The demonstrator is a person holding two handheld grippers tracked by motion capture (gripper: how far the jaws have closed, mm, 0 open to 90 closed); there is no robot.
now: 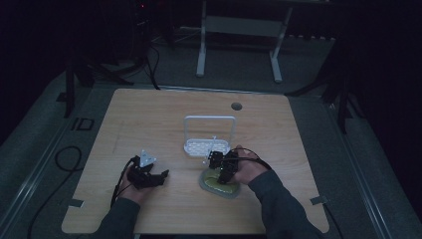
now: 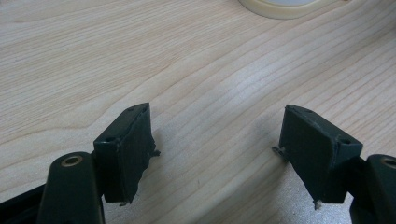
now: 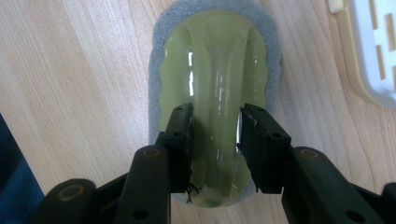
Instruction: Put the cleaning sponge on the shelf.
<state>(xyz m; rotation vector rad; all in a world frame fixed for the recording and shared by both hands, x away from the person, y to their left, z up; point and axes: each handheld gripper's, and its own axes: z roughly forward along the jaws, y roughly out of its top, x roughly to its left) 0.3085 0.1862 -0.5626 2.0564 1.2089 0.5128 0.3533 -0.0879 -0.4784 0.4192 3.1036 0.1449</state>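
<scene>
At the table's (image 1: 149, 114) near edge, the right gripper (image 3: 215, 140) has its jaws pinched on the raised ridge of a yellow-green sponge holder (image 3: 215, 65) that lies flat just in front of the white rack (image 1: 209, 134). The left gripper (image 2: 217, 144) rests wide open and empty over bare wood toward the near-left corner. The grasp looks made; lifting and placing appear to remain.

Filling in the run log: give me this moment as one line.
right gripper: shut on sponge handle | left gripper: open, empty, over table | rack: behind sponge
</scene>
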